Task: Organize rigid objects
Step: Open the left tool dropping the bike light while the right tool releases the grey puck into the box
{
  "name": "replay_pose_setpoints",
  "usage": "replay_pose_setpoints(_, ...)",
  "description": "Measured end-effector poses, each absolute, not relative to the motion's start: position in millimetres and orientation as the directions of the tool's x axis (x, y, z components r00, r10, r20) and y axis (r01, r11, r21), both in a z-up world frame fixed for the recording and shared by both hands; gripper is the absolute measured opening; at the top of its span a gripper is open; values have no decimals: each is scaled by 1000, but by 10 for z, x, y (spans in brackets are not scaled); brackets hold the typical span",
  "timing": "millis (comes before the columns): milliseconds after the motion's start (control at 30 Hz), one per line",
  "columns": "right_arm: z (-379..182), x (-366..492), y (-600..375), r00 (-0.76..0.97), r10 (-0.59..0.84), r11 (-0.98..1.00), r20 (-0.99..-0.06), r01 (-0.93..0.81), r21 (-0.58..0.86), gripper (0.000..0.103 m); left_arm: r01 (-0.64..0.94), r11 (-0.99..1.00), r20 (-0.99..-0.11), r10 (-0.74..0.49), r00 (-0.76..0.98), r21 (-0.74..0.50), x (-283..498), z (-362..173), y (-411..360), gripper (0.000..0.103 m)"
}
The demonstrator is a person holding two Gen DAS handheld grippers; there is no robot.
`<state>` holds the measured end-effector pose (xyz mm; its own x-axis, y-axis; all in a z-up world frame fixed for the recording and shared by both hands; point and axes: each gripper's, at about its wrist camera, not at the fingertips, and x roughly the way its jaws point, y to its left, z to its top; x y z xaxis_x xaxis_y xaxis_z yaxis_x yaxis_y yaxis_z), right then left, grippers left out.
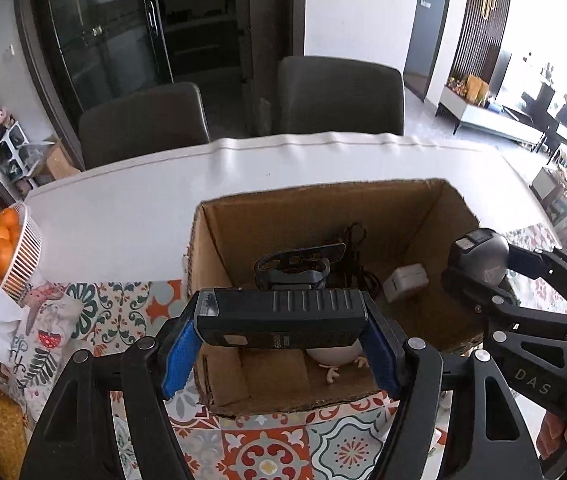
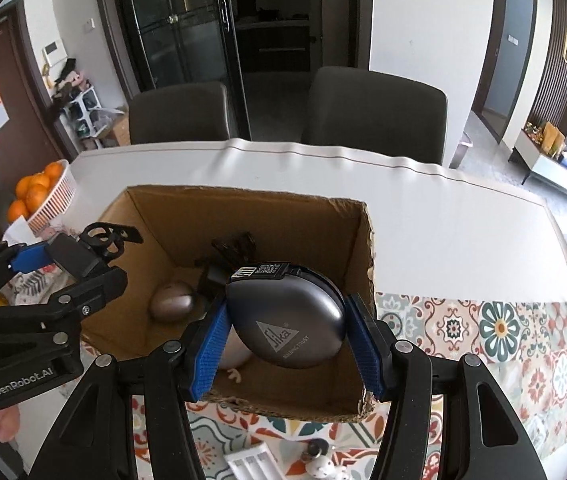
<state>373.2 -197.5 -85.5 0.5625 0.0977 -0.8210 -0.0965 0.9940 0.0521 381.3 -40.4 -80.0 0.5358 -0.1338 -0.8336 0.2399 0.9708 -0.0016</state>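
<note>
1. The left gripper [image 1: 281, 346] pinches a black rectangular device [image 1: 281, 316] crosswise between its blue pads [image 1: 181, 354], one pad on each short end. A ringed black clip [image 1: 297, 262] juts from the far side of the device.
2. That device hangs over the near part of the open cardboard box [image 1: 439, 208], above the box floor and not touching it.
3. The right gripper [image 2: 289, 344] clamps a rounded grey case [image 2: 287, 316] printed with a triangle logo; its blue pads [image 2: 211, 354] press on the case's left and right sides.
4. The grey case is held above the near right part of the same box [image 2: 365, 248], just inside the right wall.
5. In the left wrist view the right gripper [image 1: 479, 280] with its case shows at the right, over the box's right edge; in the right wrist view the left gripper [image 2: 79, 264] shows at the left, over the left wall. The two are apart.
6. Inside the box lie a white adapter block [image 1: 405, 282] near the far right, a tangle of dark cord [image 1: 357, 258] at the far wall, and an egg-shaped metallic piece [image 2: 171, 302] on the left of the floor. A pale rounded item [image 1: 335, 354] sits under the black device, mostly hidden.
7. The box stands on a patterned tile-print mat [image 2: 483, 328] on a white table [image 2: 443, 220]. A white basket of oranges [image 1: 23, 252] sits at the table's far left.
</note>
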Motion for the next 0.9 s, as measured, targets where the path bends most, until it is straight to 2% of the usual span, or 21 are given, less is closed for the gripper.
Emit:
replay_pose_setpoints(433,-948,3783,-1959,540,103,993,-835,-108,53,57,211,976,-825,-81,559,47,3795,-790,-378,72)
replay_pose_setpoints(600,-959,3777,-1902,536,115,990,-837,-126,55,58,173,981,-805,-33,592,86,3701,-724,-287,80)
replay_pose_setpoints(733,-918,3745,-1889,558,107,992,-823,-120,47,68,154,984,-792,-22,610,91,3633,-670,-220,82)
replay_pose_setpoints(900,-787,3635,-1881,592,66,995,-803,-102,6,69,153,985,-781,-34,623,79,3548,-595,-202,84)
